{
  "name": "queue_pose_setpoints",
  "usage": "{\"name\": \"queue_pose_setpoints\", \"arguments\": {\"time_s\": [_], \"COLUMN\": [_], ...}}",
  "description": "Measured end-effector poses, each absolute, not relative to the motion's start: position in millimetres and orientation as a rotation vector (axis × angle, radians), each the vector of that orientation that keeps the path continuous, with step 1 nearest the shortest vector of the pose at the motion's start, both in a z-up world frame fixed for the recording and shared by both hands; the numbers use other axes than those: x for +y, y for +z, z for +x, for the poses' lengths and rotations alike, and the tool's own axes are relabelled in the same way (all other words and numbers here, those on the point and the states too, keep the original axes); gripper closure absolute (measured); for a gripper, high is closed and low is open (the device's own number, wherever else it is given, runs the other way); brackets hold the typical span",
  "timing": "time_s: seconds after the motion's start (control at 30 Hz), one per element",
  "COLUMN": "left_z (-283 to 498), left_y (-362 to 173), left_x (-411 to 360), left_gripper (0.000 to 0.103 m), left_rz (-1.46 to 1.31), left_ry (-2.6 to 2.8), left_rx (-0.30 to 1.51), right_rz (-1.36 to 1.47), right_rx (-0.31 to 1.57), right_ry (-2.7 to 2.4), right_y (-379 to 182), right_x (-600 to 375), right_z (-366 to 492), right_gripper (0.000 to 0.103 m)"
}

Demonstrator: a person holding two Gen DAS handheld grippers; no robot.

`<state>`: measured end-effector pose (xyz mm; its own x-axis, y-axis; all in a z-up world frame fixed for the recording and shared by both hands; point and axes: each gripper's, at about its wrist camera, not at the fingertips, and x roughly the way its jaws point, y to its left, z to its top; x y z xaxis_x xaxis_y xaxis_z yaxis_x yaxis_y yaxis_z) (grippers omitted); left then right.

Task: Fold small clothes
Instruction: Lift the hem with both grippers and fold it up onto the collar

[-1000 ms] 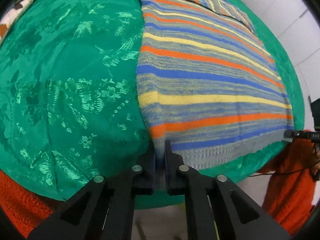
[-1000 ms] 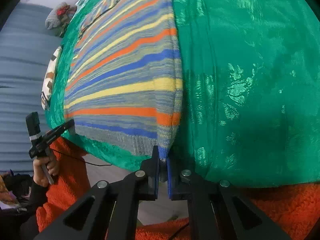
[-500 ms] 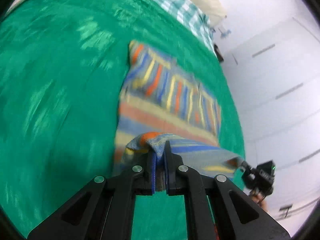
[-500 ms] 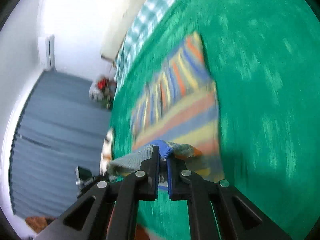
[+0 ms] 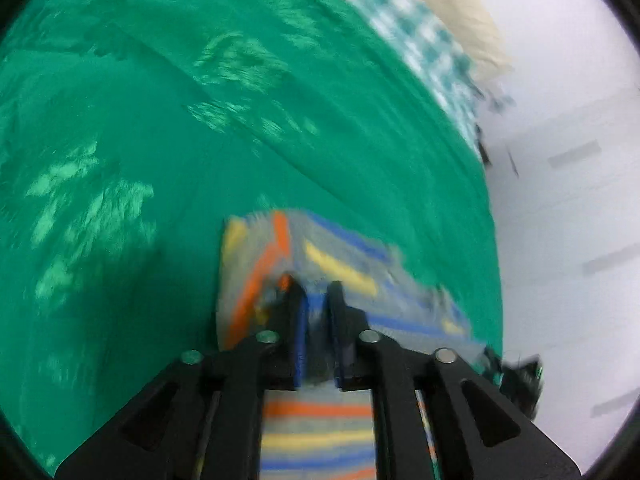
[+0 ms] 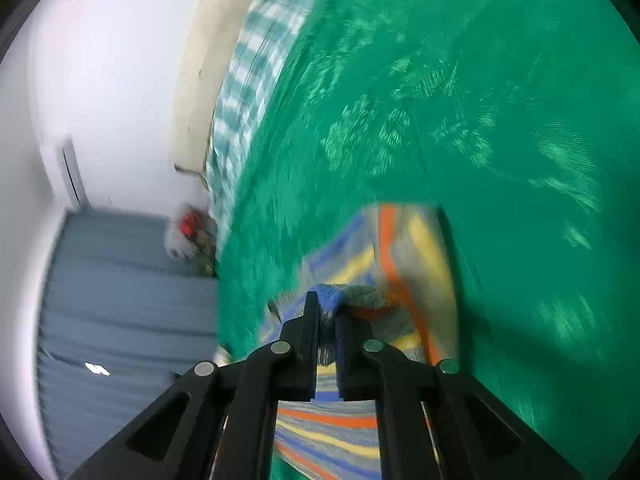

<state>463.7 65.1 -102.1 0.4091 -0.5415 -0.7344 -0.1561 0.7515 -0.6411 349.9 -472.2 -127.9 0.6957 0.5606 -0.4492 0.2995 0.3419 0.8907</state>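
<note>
Stripy sweater [image 5: 320,432] hem is slipping: both tongs, L [image 5: 316,300] & R [image 6: 328,312], just opening, so fold may flop crooked on bed [image 5: 120,160].

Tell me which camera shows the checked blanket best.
The right wrist view: the checked blanket runs long and wide along the green bedspread. The left wrist view catches only a shorter, blurrier strip at the top.

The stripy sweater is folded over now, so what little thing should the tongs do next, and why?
Probably open both tongs wide and let go. The left tongs and right tongs have just been opening their jaws, with the hem of the striped sweater between them, and that hem lies over its far part on the green bedspread, so the fold looks made.
</note>
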Motion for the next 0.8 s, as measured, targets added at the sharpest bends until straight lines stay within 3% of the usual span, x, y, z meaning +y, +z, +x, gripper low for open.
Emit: {"name": "queue_pose_setpoints", "arguments": {"time_s": [0.03,0.07,0.1,0.13,0.17,0.3,0.47,0.63,0.67,0.7,0.73,0.77,0.8], "left_z": [472.3,477.6,482.9,483.2,484.1,461.4,370.9,307.8,299.9,295.6,295.2,295.4,297.0], "left_y": [-105.3,-105.6,-105.3,-103.9,-101.5,-86.9,-90.4,-121.2,-124.0,-122.1,-121.1,-122.2,-122.0], "left_x": [71.9,78.2,85.4,90.0,94.2,92.9,82.0,54.5,48.1,44.4,40.1,35.4,31.9], "left_gripper": [0.070,0.046,0.036,0.030,0.030,0.026,0.018,0.018,0.021,0.027,0.065,0.097,0.098], "left_rz": [-0.759,-0.783,-0.802,-0.809,-0.807,-0.610,-0.318,-0.116,-0.084,-0.068,-0.054,-0.032,-0.020], "left_ry": [-0.233,-0.204,-0.164,-0.148,-0.149,-0.198,-0.252,-0.216,-0.200,-0.192,-0.199,-0.209,-0.209], "left_rx": [1.117,1.091,1.065,1.047,1.029,1.016,1.060,1.137,1.124,1.106,1.097,1.109,1.128], "right_rz": [1.287,1.318,1.329,1.334,1.328,1.132,0.805,0.526,0.485,0.465,0.478,0.532,0.579], "right_rx": [0.787,0.719,0.679,0.634,0.616,0.624,0.782,1.004,1.050,1.093,1.098,1.086,1.074], "right_ry": [0.173,0.130,0.105,0.073,0.057,0.057,0.159,0.188,0.192,0.178,0.142,0.132,0.115], "right_y": [-133.6,-138.9,-140.0,-141.0,-140.0,-114.9,-82.7,-93.4,-101.4,-111.8,-120.1,-124.5,-125.0], "right_x": [-479.3,-486.7,-492.1,-497.4,-500.7,-499.3,-461.0,-394.5,-383.1,-376.1,-377.6,-382.6,-387.9], "right_z": [351.7,351.8,350.2,347.4,344.7,326.4,287.8,228.5,221.3,217.1,216.1,217.2,215.8], "right_gripper": [0.086,0.074,0.056,0.048,0.044,0.044,0.044,0.044,0.051,0.082,0.092,0.092,0.093]}}
